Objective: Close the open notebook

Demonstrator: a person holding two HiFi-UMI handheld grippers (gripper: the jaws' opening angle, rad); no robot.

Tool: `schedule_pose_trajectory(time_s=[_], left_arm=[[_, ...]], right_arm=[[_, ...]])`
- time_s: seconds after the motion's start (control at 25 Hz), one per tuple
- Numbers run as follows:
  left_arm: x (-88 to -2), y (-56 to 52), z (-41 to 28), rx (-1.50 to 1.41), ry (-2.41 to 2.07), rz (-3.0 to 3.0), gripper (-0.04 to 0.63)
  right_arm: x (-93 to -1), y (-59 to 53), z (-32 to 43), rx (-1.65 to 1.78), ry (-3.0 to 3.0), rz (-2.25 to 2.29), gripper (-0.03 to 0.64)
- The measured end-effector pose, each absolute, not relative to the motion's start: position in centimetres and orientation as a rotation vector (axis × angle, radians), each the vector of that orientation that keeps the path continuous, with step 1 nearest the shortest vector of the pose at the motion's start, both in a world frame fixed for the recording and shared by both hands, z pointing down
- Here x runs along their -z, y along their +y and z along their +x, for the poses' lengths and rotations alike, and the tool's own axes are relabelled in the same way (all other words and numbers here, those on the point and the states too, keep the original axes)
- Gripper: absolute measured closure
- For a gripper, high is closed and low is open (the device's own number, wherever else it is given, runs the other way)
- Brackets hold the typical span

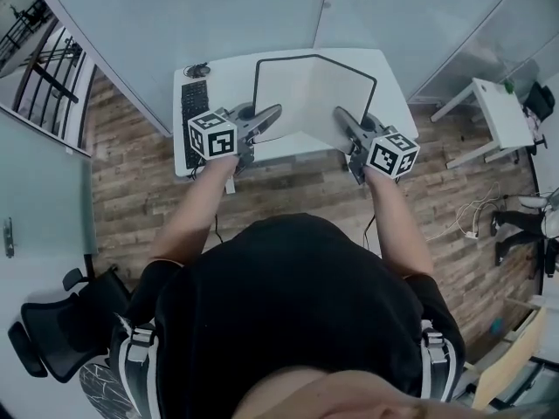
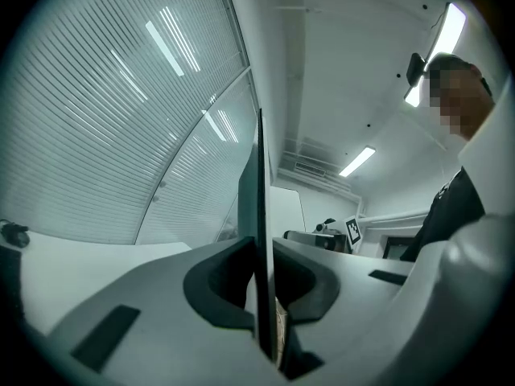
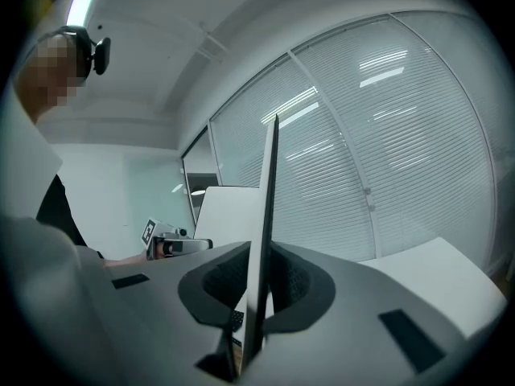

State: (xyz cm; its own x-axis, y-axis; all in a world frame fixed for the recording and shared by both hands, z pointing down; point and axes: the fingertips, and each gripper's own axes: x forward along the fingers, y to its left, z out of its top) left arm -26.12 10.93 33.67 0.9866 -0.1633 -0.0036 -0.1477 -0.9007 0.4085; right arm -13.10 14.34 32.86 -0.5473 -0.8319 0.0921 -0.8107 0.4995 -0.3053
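The notebook point(image 1: 306, 94) stands half open on the white desk point(image 1: 218, 72), its white pages facing me and both black-edged covers lifted into a shallow V. My left gripper point(image 1: 266, 116) is shut on the left cover's lower edge. My right gripper point(image 1: 341, 119) is shut on the right cover's lower edge. In the left gripper view the cover point(image 2: 261, 215) runs edge-on between the pads of the left gripper point(image 2: 261, 276). The right gripper view shows its cover point(image 3: 264, 215) clamped the same way in the right gripper point(image 3: 257, 284), with the other page point(image 3: 225, 211) beyond.
A black keyboard point(image 1: 194, 112) lies along the desk's left side. A glass wall with blinds point(image 1: 218, 7) rises behind the desk. An office chair point(image 1: 52, 330) stands at lower left, a second white table point(image 1: 498, 103) at right, cables point(image 1: 476, 216) on the wooden floor.
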Motion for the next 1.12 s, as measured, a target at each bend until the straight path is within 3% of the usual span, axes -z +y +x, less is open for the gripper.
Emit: schedule_pose_trajectory(time_s=[1.12], left_arm=[[-34.9, 10.8, -22.4, 0.039, -0.299, 2.693, 0.549]], right_arm=[[-34.1, 13.7, -9.3, 0.507, 2.645, -1.423, 0.551]])
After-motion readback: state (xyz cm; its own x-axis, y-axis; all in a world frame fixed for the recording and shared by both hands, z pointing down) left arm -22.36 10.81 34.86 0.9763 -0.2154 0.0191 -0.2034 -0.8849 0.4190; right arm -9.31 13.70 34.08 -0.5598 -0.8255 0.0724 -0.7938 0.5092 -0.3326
